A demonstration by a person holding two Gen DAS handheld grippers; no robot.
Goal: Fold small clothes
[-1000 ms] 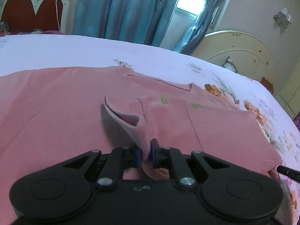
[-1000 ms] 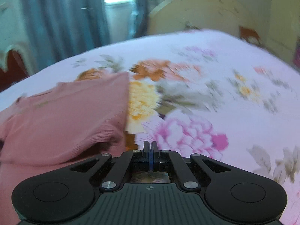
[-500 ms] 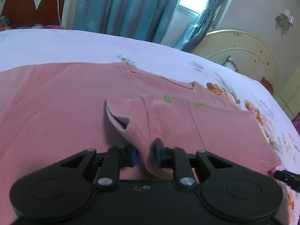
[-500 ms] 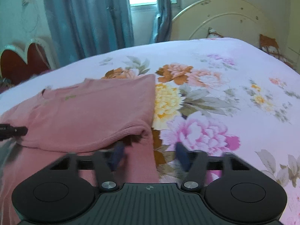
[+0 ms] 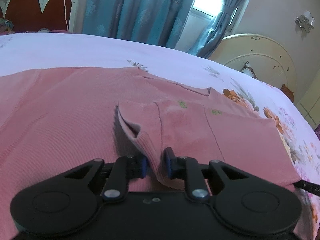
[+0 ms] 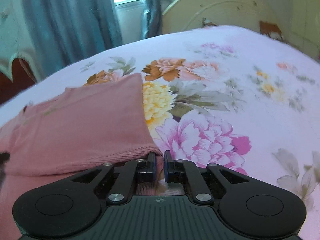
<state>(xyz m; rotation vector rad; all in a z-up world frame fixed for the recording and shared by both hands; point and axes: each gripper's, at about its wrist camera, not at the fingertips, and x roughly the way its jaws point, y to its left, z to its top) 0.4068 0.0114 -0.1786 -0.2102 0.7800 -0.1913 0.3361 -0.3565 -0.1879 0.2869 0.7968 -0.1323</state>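
A pink knit sweater [image 5: 60, 110] lies flat on the bed, with one side and its sleeve [image 5: 220, 130] folded over the body. My left gripper [image 5: 155, 165] is shut on the sleeve's ribbed cuff [image 5: 148, 148], which stands up between the pads. In the right wrist view the folded part [image 6: 90, 120] ends at a ribbed corner [image 6: 158, 156]. My right gripper [image 6: 159, 167] has its jaws closing tight there, with the pink fabric pinched between them. Its black tip [image 5: 308, 187] shows at the fold's right corner in the left wrist view.
The bed sheet [image 6: 220, 80] is white with large printed flowers and runs off to the right of the sweater. A cream headboard [image 5: 260, 60] and blue curtains [image 5: 140, 10] stand behind the bed. A red and white scalloped panel [image 5: 40, 10] is at the far left.
The right gripper went from shut to wide open, then closed on the corner of the folded part. The left jaws stand slightly wider than before, with the cuff still between them.
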